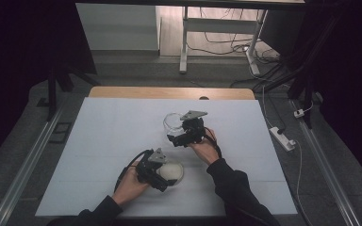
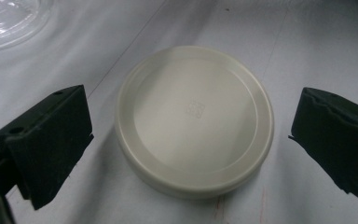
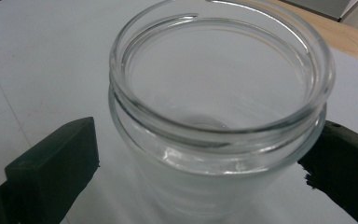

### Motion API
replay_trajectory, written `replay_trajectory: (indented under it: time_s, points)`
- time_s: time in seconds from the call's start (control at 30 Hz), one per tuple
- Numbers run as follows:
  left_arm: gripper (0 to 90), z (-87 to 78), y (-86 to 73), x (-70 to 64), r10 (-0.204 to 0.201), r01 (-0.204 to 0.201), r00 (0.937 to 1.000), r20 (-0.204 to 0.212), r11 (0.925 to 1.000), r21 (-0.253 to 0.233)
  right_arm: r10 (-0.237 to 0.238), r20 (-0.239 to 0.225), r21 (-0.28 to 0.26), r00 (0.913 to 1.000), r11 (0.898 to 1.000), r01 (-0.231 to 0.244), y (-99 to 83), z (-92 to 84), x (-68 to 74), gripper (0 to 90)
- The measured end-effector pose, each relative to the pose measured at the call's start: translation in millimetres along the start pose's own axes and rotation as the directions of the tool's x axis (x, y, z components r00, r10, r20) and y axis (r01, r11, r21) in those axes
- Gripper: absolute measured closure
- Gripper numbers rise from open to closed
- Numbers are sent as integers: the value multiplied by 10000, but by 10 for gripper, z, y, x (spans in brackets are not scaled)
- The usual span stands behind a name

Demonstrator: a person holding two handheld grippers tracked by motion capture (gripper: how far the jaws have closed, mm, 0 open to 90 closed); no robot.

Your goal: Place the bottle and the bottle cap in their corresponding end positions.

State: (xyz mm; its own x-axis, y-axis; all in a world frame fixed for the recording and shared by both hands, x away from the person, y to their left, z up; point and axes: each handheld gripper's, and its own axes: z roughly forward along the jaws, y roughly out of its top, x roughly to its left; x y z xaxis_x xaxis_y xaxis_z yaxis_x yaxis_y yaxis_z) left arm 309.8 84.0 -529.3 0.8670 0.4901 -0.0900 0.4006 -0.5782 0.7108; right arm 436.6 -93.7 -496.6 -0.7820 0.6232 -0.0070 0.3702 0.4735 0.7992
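A round cream lid (image 2: 193, 121) lies flat on the white table cover, near the front middle of the table (image 1: 175, 169). My left gripper (image 2: 191, 133) is open with one jaw on each side of the lid, a gap showing on both sides; in the high view it (image 1: 162, 178) reaches the lid from the left. An empty clear glass jar (image 3: 219, 107) stands upright, mouth open, at the table's middle (image 1: 172, 120). My right gripper (image 3: 209, 156) straddles it, open, with a gap at the left jaw; it (image 1: 178, 134) comes from the right.
The white cover (image 1: 113, 136) spans the table, with a wooden strip (image 1: 169, 92) along the far edge. The jar's rim (image 2: 9, 18) shows at the top left of the left gripper view. A power strip (image 1: 283, 138) and cables lie on the floor at right.
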Motion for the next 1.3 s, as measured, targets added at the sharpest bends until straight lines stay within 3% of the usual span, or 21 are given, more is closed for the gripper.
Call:
replay_trajectory:
  time_s: [0.4,0.63,1.0,1.3]
  points:
    - [0,-183,-70,32,-188,189,9998,73,9997,-123,-132,1,209,9999,9997,132,-58,-100,54,0]
    - [0,-289,-127,45,-285,286,9990,344,9996,-23,-171,-74,121,9998,9998,172,-65,-182,92,0]
    - [0,-449,-212,102,-770,788,9943,742,9967,-214,-340,-310,123,9989,9993,344,-119,-345,195,0]
    - [0,-556,-299,123,-1002,1023,9917,805,9945,-223,-355,-535,132,9979,9993,363,-200,-476,266,0]
